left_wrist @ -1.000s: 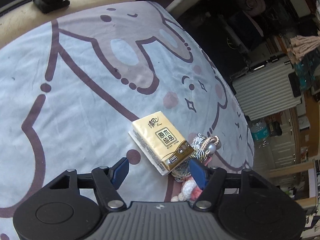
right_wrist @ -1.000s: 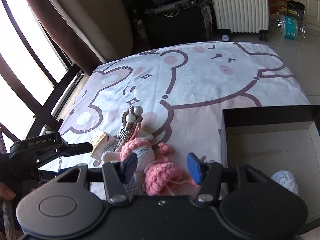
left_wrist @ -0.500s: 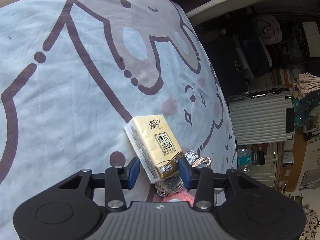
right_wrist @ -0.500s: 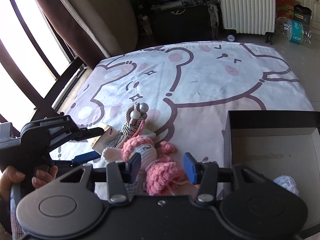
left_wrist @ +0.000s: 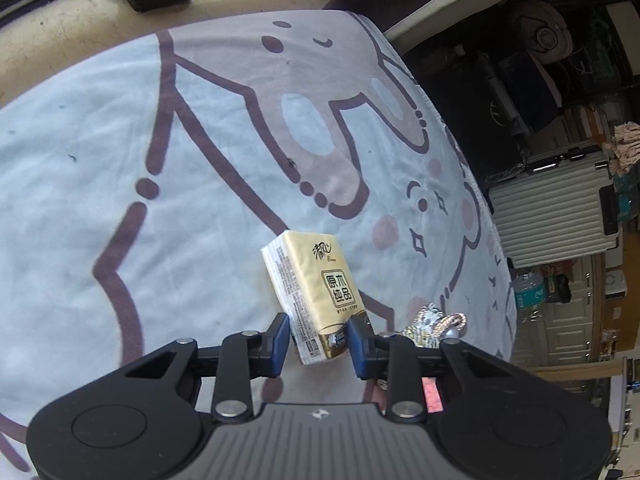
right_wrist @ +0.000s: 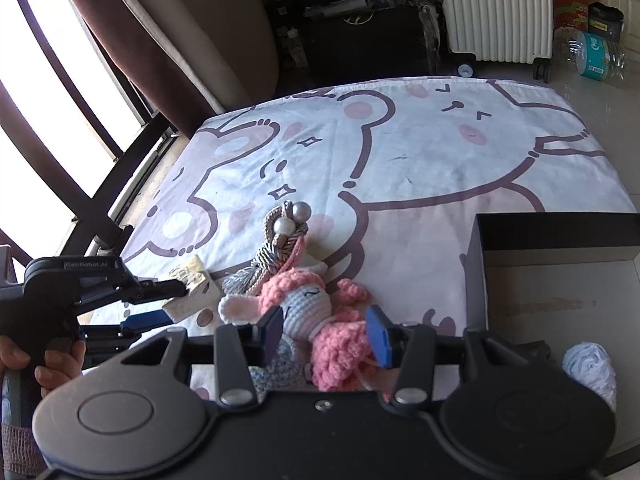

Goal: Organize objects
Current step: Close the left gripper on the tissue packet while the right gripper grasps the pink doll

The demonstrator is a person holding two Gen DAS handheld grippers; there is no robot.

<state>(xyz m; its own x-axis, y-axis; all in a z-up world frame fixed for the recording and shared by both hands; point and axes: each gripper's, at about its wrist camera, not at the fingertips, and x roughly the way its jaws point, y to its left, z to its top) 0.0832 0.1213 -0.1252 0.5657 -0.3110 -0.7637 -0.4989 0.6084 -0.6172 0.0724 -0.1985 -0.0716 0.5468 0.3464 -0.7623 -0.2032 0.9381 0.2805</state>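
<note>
A gold tissue pack (left_wrist: pixel 316 280) lies on the cartoon-bear sheet (left_wrist: pixel 160 184). My left gripper (left_wrist: pixel 319 340) is closing onto its near end, and both blue pads press its sides. In the right wrist view that left gripper (right_wrist: pixel 172 302) comes in from the left with the tissue pack (right_wrist: pixel 192 280) between its fingers. A pink and blue crochet doll (right_wrist: pixel 308 304) lies beside the pack. My right gripper (right_wrist: pixel 326 330) has both pads against the doll's head and pink yarn. A grey tassel charm with pearl beads (right_wrist: pixel 280 240) rests just beyond the doll, also visible as the tassel charm (left_wrist: pixel 436 324).
An open black box (right_wrist: pixel 560 232) sits on the sheet at the right, with a pale blue yarn ball (right_wrist: pixel 588 364) in its near corner. A person's hand (right_wrist: pixel 52 364) holds the left gripper's handle. A white suitcase (right_wrist: pixel 496 8) and bottles stand past the bed's far edge.
My left gripper slid forward over the tissue pack and its jaws closed from wide apart onto the pack. The right gripper's jaws narrowed slightly around the doll; that hand stayed in place.
</note>
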